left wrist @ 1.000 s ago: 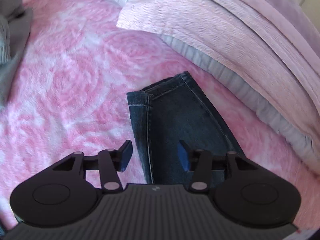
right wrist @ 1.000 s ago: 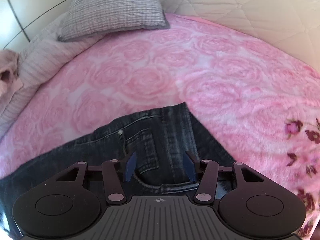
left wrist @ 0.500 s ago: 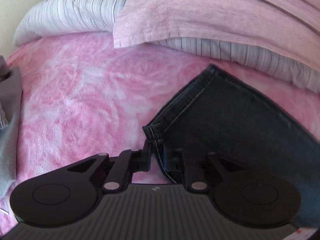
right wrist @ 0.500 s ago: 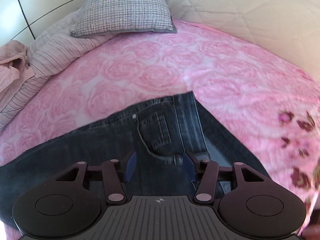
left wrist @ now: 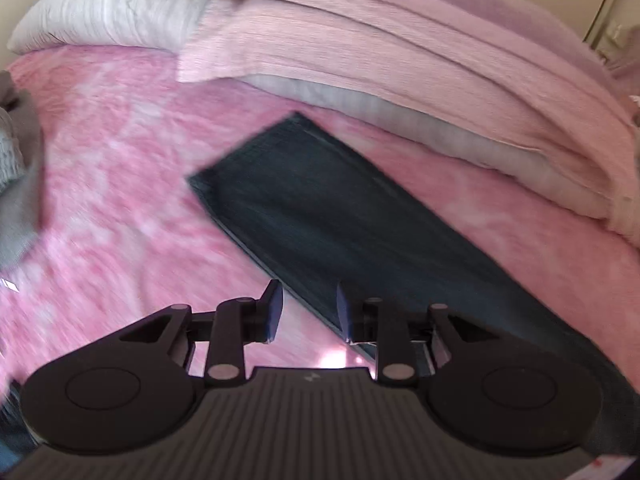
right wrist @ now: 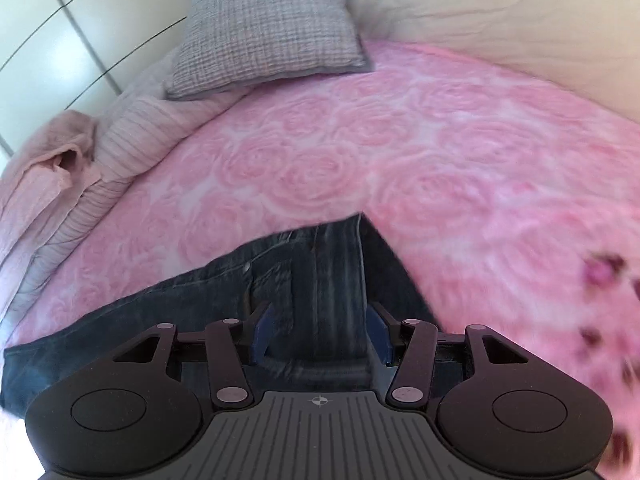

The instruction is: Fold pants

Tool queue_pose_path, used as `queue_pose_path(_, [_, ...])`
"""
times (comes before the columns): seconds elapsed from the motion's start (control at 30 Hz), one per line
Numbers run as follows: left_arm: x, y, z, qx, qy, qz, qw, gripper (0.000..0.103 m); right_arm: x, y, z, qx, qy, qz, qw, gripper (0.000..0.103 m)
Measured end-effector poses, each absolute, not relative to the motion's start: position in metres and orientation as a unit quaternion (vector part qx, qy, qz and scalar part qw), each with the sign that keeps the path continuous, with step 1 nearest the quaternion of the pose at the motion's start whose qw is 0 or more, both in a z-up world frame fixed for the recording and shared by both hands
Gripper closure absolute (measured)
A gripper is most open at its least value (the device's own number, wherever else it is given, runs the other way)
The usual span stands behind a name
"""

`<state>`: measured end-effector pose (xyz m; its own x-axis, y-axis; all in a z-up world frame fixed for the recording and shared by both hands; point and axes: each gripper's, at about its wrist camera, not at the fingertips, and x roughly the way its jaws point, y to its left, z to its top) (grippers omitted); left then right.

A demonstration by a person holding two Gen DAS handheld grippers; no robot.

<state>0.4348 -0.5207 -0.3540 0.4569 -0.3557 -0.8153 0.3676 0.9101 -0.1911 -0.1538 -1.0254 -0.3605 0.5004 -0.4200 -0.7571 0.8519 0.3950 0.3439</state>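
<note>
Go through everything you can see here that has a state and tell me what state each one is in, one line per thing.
Dark blue denim jeans: lying flat on the pink rose-patterned blanket, leg stretched out, not held.
Left gripper: open, jaws just reopened, nothing pinched; jeans edge lies below.
Right gripper: open, poised above the jeans waistband area.
Grey checked cushion: propped against the cream headboard.

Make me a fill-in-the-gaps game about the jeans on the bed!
1. The jeans lie on a blanket whose colour is ____.
2. The blanket's raised pattern is made of ____.
3. The grey checked pillow is at the ____ of the right wrist view.
4. The left gripper has its jaws ____, with nothing pinched.

Missing words: pink; roses; top; open
</note>
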Motion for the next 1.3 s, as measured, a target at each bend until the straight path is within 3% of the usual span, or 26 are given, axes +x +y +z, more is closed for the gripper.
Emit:
queue_pose_path(0.27, [0.32,-0.578,-0.349,-0.055,0.5,-0.228,0.834,0.077,-0.169,-1.115,-0.416,0.444,0.264,-0.298,0.803,0.055])
queue_pose_path(0.33, [0.299,-0.589,-0.352,-0.053,0.507,-0.227,0.83,0.077,-0.169,-1.127,-0.424,0.468,0.246,-0.248,0.812,0.081])
queue_pose_path(0.37, [0.289,-0.593,-0.353,-0.048,0.51,-0.227,0.828,0.077,-0.167,-1.131,-0.424,0.467,0.24,-0.23,0.82,0.103])
queue_pose_path(0.53, [0.254,-0.609,-0.344,-0.034,0.501,-0.228,0.834,0.077,-0.167,-1.145,-0.383,0.385,0.168,-0.241,0.875,0.103])
queue_pose_path(0.63, [0.242,-0.619,-0.339,-0.029,0.494,-0.229,0.838,0.077,-0.151,-1.16,-0.409,0.395,0.253,-0.257,0.845,0.102])
queue_pose_path(0.7, [0.236,-0.624,-0.339,-0.031,0.502,-0.225,0.835,0.077,-0.148,-1.165,-0.427,0.415,0.327,-0.271,0.805,0.094])
queue_pose_path(0.73, [0.231,-0.627,-0.338,-0.032,0.505,-0.224,0.833,0.077,-0.157,-1.16,-0.425,0.424,0.319,-0.264,0.805,0.091])
queue_pose_path(0.8, [0.223,-0.63,-0.332,-0.031,0.506,-0.229,0.831,0.077,-0.183,-1.144,-0.409,0.449,0.286,-0.23,0.815,0.069])
queue_pose_path(0.9, [0.215,-0.627,-0.323,-0.029,0.504,-0.23,0.832,0.077,-0.218,-1.11,-0.392,0.474,0.267,-0.156,0.825,0.055])
queue_pose_path(1.1, [0.198,-0.612,-0.324,-0.046,0.523,-0.216,0.823,0.077,-0.238,-1.058,-0.413,0.436,0.371,-0.096,0.814,0.054])
queue_pose_path(1.3, [0.181,-0.604,-0.335,-0.046,0.539,-0.21,0.815,0.077,-0.223,-1.058,-0.433,0.43,0.336,-0.1,0.832,0.054])
